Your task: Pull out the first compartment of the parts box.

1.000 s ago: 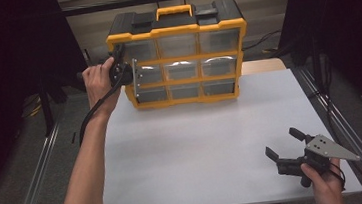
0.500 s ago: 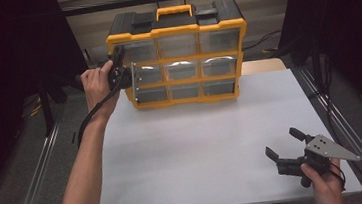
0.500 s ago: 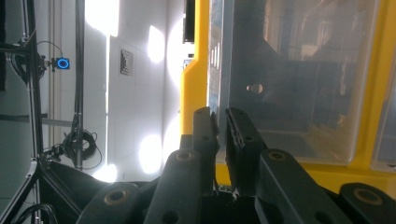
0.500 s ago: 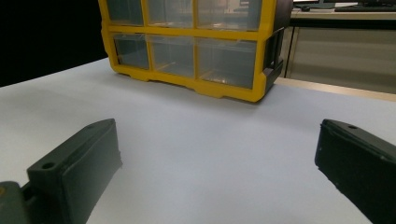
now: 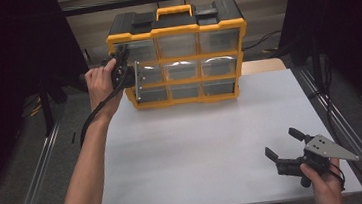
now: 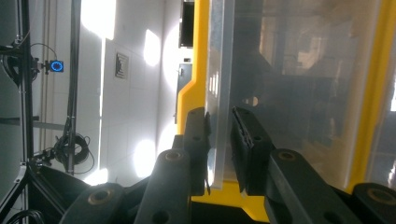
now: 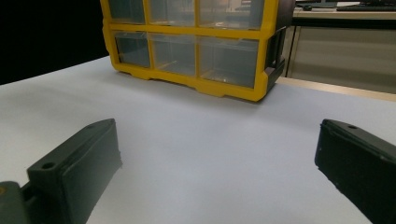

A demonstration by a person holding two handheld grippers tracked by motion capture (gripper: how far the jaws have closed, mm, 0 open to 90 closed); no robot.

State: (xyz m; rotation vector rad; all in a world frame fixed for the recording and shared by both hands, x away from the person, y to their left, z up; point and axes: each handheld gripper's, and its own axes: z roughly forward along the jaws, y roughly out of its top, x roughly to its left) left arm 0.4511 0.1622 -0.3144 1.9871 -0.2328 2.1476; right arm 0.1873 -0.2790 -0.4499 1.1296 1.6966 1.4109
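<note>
A yellow and black drawer cabinet [image 5: 179, 57] with clear drawers stands at the back of the white table [image 5: 198, 145]. Its left middle drawer [image 5: 139, 83] sticks out a little. My left gripper [image 5: 125, 74] is at that drawer's left edge. In the left gripper view the jaws [image 6: 219, 116] straddle the clear drawer front [image 6: 219, 70]; they have just been opening, and the pads still lie against it. My right gripper [image 5: 281, 141] rests open near the front right of the table. Nothing is between its fingers [image 7: 217, 140], which point at the cabinet [image 7: 187, 46].
Metal rails [image 5: 35, 176] run along both sides of the table. A wooden surface [image 5: 263, 65] shows behind the cabinet's right end. The person's left forearm [image 5: 87, 166] reaches up the left side of the table.
</note>
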